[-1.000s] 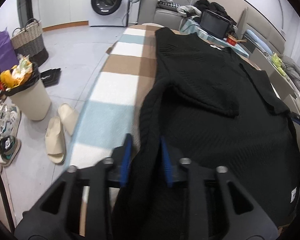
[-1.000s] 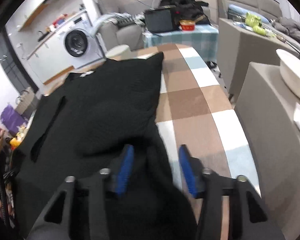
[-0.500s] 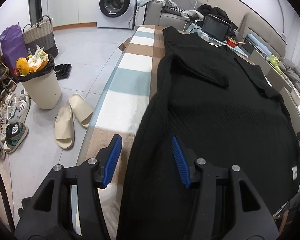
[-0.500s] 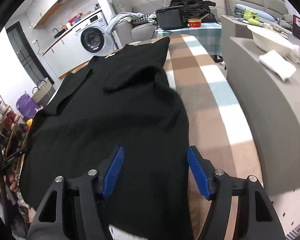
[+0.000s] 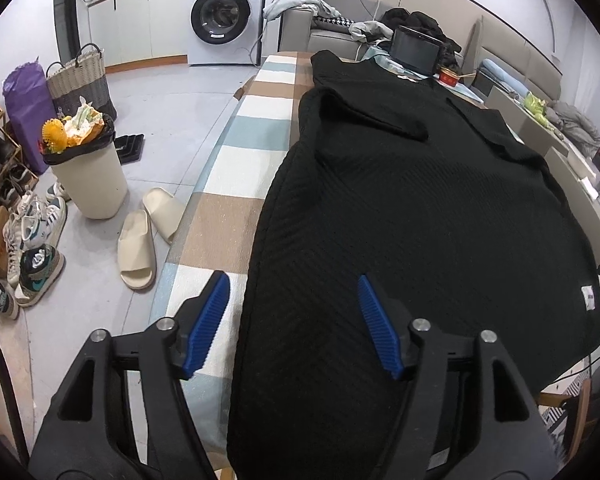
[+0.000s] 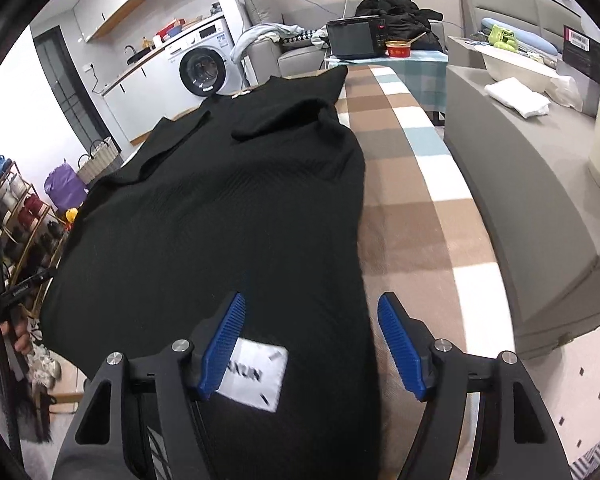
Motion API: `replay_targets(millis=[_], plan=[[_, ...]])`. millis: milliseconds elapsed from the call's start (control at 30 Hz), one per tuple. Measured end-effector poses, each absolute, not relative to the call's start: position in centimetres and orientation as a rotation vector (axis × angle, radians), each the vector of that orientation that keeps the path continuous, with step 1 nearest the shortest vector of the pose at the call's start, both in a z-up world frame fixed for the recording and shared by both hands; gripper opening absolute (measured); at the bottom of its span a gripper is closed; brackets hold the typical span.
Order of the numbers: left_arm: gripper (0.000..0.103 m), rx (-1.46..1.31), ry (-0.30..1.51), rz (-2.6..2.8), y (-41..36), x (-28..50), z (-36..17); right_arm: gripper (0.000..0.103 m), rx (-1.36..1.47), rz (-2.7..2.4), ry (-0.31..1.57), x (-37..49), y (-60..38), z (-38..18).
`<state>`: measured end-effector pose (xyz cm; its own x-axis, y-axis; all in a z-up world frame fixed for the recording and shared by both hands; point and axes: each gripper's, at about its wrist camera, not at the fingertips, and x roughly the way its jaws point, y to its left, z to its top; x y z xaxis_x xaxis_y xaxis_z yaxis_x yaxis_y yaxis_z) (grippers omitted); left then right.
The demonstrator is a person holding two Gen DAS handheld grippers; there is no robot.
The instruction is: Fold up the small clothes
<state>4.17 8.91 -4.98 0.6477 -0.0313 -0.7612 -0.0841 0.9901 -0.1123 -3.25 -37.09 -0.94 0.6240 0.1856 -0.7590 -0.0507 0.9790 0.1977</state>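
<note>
Checked blanket [image 5: 256, 136] under a black sweater [image 5: 420, 208], long axis running away from both grippers toward the washing machine [image 5: 220, 16]. Left gripper [image 5: 294, 322] astride its left edge, right gripper [image 6: 310, 346] astride its right edge, jaws spreading, nothing clamped. White label [image 6: 254, 378] seen close only from the right wrist.

Place: a lived-in home, an open room serving as laundry and living space
Laundry corner: washing machine [image 5: 224, 20] under a counter with a sink, wicker basket [image 5: 82, 76] nearby
Seating: grey sofa [image 5: 324, 28] piled with clothes
Entry clutter: shoe rack [image 6: 16, 216], slippers [image 5: 138, 246] and sneakers on the floor
Waste: full bin [image 5: 88, 172]
Work surface: table [image 5: 256, 136] under a checked cloth
</note>
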Motion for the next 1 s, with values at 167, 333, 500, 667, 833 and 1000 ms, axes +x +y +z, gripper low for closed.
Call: replay_targets(millis=[167, 333, 500, 667, 833, 1000], plan=[[0.065, -0.141, 0.893, 0.039, 8.9, 4.0, -5.7, 0.07, 0.17, 0.162, 0.912, -4.3, -38.0, -1.6], [0.065, -0.092, 0.897, 0.044, 8.5, 4.1, -6.2, 0.07, 0.149, 0.191, 0.917, -5.0, -37.7, -2.2], [0.05, -0.064, 0.875, 0.004, 7.6, 3.8, -6.3, 0.032, 0.083, 0.231, 0.908, -5.3, -36.3, -2.3], [0.006, -0.035, 0.846, -0.039, 6.7, 3.6, -5.6, 0.007, -0.009, 0.234, 0.867, -5.5, -34.7, -2.1], [0.006, -0.088, 0.766, -0.061, 7.3, 3.3, -3.1, 0.007, 0.053, 0.243, 0.719, -5.9, -35.3, 0.9], [0.006, -0.105, 0.694, -0.078, 7.7, 4.4, -0.2, 0.007, 0.07, 0.219, 0.618, -4.4, -35.0, 3.5]])
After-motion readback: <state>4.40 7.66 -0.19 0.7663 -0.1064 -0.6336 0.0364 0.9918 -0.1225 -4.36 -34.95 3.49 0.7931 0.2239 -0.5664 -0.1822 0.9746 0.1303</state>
